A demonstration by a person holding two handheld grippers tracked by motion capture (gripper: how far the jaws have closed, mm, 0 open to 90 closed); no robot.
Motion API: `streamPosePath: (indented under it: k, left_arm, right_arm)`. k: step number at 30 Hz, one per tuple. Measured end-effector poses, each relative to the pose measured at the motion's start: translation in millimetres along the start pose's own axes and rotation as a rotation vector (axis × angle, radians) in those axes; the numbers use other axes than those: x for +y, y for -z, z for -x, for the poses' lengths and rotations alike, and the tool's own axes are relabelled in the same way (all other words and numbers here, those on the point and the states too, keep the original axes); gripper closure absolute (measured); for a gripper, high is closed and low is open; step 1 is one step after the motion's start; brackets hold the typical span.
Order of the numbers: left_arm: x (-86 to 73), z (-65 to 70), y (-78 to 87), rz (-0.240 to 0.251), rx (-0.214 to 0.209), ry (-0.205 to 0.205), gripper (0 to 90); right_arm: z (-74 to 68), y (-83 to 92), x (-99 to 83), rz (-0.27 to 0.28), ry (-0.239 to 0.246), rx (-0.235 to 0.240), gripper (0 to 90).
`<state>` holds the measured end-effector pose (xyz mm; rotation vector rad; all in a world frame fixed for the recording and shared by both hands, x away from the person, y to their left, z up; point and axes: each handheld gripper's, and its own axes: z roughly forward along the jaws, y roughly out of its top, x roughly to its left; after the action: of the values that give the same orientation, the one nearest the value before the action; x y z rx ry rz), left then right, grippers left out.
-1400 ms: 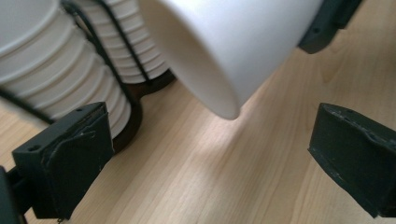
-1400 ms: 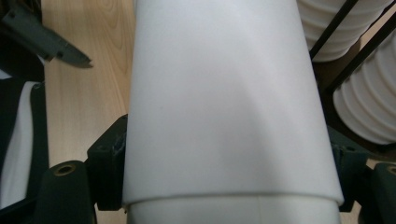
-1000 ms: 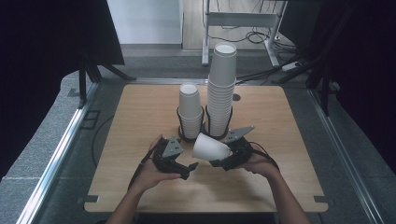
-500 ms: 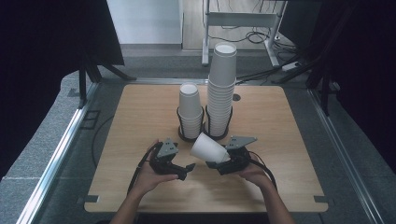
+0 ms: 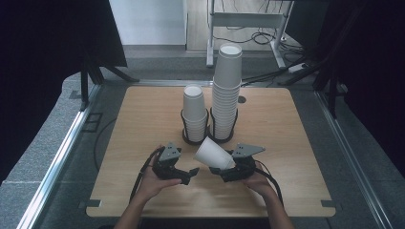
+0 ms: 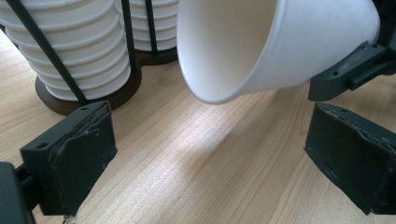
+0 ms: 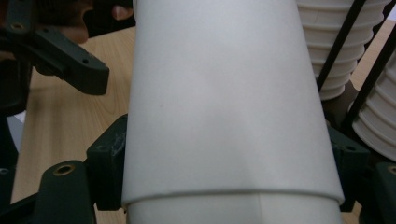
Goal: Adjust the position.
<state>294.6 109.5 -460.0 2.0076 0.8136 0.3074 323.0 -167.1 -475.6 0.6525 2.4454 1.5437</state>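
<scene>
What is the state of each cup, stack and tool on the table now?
Cup: held tilted above the table, mouth toward the left tool.
Right tool: shut on cup.
Left tool: open, nothing between its jaws, which have just been closing a little.
Short stack: upright in its holder.
Tall stack: upright in its holder.

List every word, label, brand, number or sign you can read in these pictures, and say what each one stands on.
None: no readable text anywhere.
The held paper cup is plain white, with no print.
The two cup stacks show blank white walls.
The wooden table has no mark or label.
The right tool and the left tool are plain black.
</scene>
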Motion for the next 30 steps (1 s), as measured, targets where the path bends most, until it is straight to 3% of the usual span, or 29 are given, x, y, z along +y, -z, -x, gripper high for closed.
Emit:
streamPosePath:
  k: [10, 17, 24, 30]
  left_arm:
    - [-7.4, -5.8, 5.9, 0.022, -0.013, 0.056, 2.1]
    - [-9.9, -6.1, 8.4, 0.027, -0.017, 0.067, 2.3]
    - [-9.8, -6.7, 9.3, 0.061, -0.017, 0.103, 2.8]
    - [-9.9, -5.1, 10.0, 0.101, -0.026, 0.13, 3.0]
  right_arm:
    - [-2.8, 2.7, -4.2, 0.058, -0.023, -0.029, 22.2]
    - [-5.1, 2.0, -6.5, 0.101, -0.03, -0.05, 22.1]
    - [-6.8, 3.7, -9.8, 0.178, -0.036, -0.065, 22.1]
    - [-10.2, 4.2, -9.7, 0.208, -0.029, -0.077, 22.1]
